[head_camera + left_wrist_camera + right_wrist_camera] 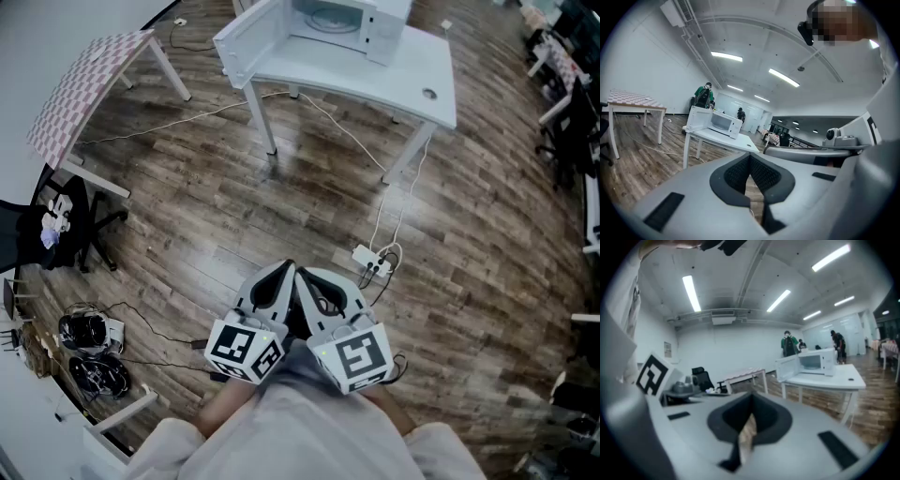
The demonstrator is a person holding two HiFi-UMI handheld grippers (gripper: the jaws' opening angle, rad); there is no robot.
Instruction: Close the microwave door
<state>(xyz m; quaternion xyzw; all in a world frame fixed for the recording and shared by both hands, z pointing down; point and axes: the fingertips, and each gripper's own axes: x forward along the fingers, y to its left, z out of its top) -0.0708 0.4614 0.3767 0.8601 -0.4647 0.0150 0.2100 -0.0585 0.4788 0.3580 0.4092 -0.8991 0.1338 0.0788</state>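
The microwave (pixel 337 21) stands at the far end of a white surface (pixel 412 80), well apart from the person. It is a white box, and its door (pixel 246 39) is swung wide open to the left, past the surface's left edge. The pale cavity shows with a round turntable inside. In the right gripper view, the microwave (pixel 816 361) has its door (pixel 787 369) standing out on the left. The control panel is on the right.

Both tools are held low and near the person's body, side by side over the wooden floor (pixel 234 206). The left hand-held gripper (pixel 283 271) has its jaws brought together at the tips, with nothing between them. The right hand-held gripper (pixel 306 275) is likewise closed and empty. A power strip (pixel 371 262) lies on the floor between the person and the surface. A checkered table (pixel 84 89) stands at far left.
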